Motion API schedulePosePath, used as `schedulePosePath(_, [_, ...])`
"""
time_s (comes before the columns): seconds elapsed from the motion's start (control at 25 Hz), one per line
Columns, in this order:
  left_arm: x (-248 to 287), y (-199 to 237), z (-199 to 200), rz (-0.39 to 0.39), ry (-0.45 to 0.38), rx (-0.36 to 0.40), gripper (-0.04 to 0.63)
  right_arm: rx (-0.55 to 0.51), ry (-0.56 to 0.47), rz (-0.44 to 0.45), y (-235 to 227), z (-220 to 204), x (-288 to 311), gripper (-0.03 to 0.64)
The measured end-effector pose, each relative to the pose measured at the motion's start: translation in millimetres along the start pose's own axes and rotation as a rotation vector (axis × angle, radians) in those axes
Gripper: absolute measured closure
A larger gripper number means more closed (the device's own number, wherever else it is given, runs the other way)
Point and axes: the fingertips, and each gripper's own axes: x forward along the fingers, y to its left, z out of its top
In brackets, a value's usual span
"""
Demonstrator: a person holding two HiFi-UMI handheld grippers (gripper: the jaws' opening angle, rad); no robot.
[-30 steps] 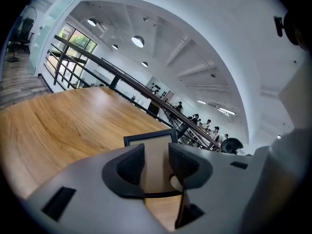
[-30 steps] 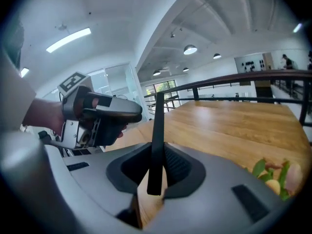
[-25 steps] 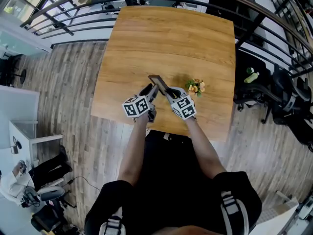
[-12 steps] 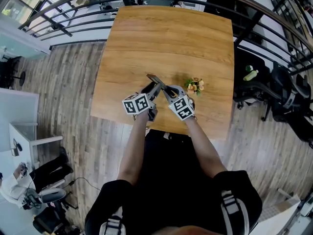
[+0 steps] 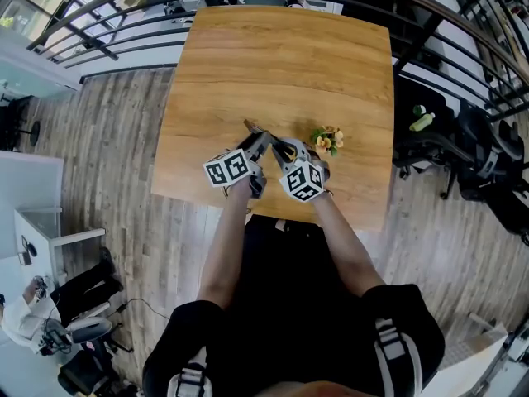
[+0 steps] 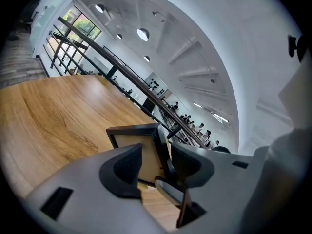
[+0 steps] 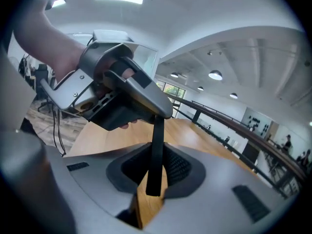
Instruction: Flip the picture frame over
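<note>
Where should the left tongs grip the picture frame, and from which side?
Probably the thin dark rail of the picture frame nearest the left tongs, approached from the near side, jaws straddling its thickness. The frame is upright, clamped by the right tongs; the left jaws, which have just been opening, flank it.

L tongs [image 5: 261, 145], R tongs [image 5: 283, 150] at frame [image 5: 252, 129]
</note>
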Motion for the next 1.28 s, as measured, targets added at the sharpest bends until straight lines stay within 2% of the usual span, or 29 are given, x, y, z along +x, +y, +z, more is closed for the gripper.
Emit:
schedulePosePath(0.2, [1,5,1,0.012,-0.005,-0.107,0.405,-0.159,0.012,-0.045,3,5,0,0.541])
schedulePosePath(0.64, [0,21,-1,0.043,-0.03,-0.235,0.419,-0.377,0.037,-0.09,11,9,3,0.541])
schedulePosePath(0.8, [0,20,0,0.003,-0.065,-0.306,0.454,-0.377,0.03,-0.092,12,10,2,0.537])
schedulePosePath(1.0, [-4,20,-1,-0.039,-0.089,-0.358,0.48,-0.347,0.018,-0.068,17,10,1,0.525])
schedulePosePath(1.28, [-7,19,2,-0.055,-0.102,-0.354,0.508,-0.214,-0.036,0.032,30,11,0,0.454])
